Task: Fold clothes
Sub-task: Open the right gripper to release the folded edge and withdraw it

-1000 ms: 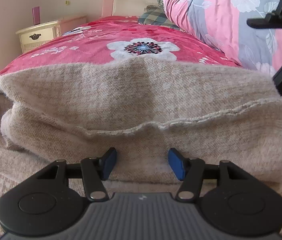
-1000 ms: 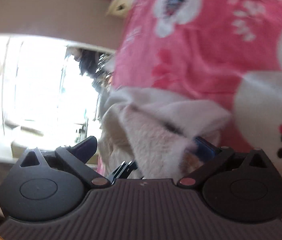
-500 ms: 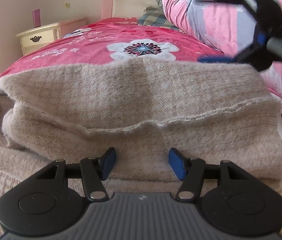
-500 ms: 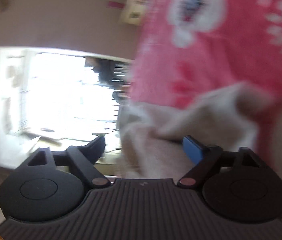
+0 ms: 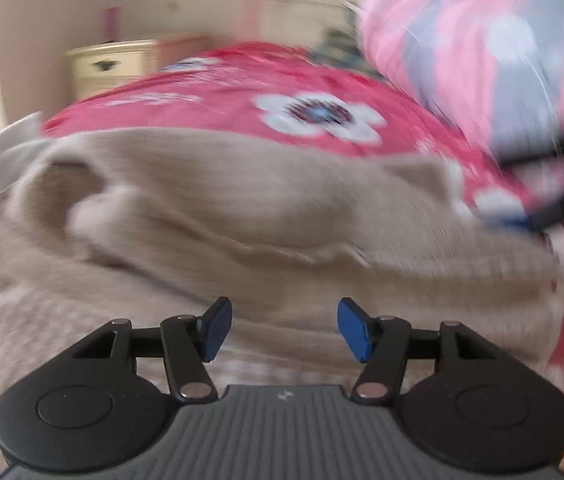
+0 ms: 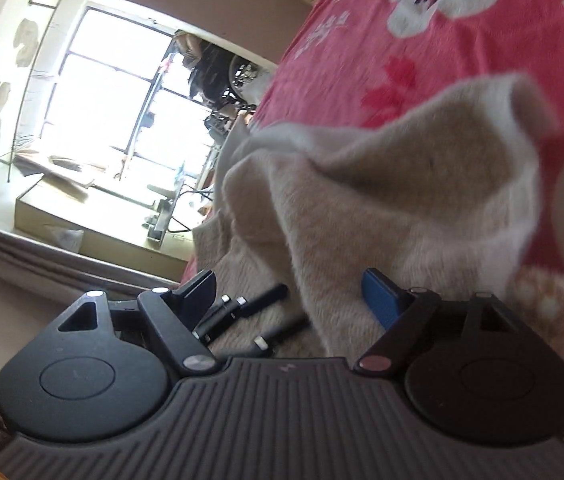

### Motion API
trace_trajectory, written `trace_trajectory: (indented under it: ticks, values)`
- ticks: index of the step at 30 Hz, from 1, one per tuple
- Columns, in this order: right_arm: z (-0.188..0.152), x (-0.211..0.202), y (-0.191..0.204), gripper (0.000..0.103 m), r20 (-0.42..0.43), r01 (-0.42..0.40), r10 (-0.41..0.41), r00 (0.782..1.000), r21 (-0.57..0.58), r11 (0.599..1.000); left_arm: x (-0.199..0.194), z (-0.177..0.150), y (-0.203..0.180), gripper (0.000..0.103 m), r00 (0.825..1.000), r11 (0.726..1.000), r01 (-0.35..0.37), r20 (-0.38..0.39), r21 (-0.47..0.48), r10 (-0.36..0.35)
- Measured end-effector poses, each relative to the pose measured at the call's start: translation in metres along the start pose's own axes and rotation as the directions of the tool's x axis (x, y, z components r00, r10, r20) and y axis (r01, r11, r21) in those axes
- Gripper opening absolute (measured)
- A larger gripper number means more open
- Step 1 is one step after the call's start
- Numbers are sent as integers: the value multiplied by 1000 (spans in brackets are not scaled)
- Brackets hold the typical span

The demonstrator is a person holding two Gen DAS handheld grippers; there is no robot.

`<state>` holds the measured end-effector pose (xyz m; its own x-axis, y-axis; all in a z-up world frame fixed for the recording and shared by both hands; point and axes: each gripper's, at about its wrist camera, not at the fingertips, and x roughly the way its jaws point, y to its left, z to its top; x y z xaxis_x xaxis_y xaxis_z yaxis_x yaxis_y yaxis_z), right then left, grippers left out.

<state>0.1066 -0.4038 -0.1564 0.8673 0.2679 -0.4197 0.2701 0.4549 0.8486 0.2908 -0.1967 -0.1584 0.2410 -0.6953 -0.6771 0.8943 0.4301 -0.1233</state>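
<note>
Red flowered bedspread [image 6: 434, 52] covers the bed, and a beige sweater [image 5: 242, 208] lies folded on it. Over its near edge the left gripper [image 5: 284, 330] hovers with jaws apart, nothing between them. The right gripper [image 6: 288, 296] has just been closing; a sweater fold sits between its separated pads, unpinched.

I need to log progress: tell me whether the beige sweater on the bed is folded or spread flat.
Folded, loosely. The beige sweater lies in stacked layers with a hem edge across the top layer; in the right wrist view one corner stands raised off the bedspread.
</note>
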Motion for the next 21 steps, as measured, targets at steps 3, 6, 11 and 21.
trace_trajectory:
  ticks: [3,6,11,21]
  values:
    - [-18,10,9,81,-41,48,-53,998,-118,992,-19,18,12,60,996,999,13,91,-36,-9]
    - [-43,26,34,81,-91,134,-183,979,-388,912,-15,42,-1,60,990,998,50,134,25,-53]
    - [-64,37,66,83,-106,177,-323,940,-659,731,31,53,-42,60,991,983,103,69,151,-115]
    - [36,-74,-16,85,194,250,-236,952,-48,967,57,28,-29,62,990,986,144,-7,87,-143]
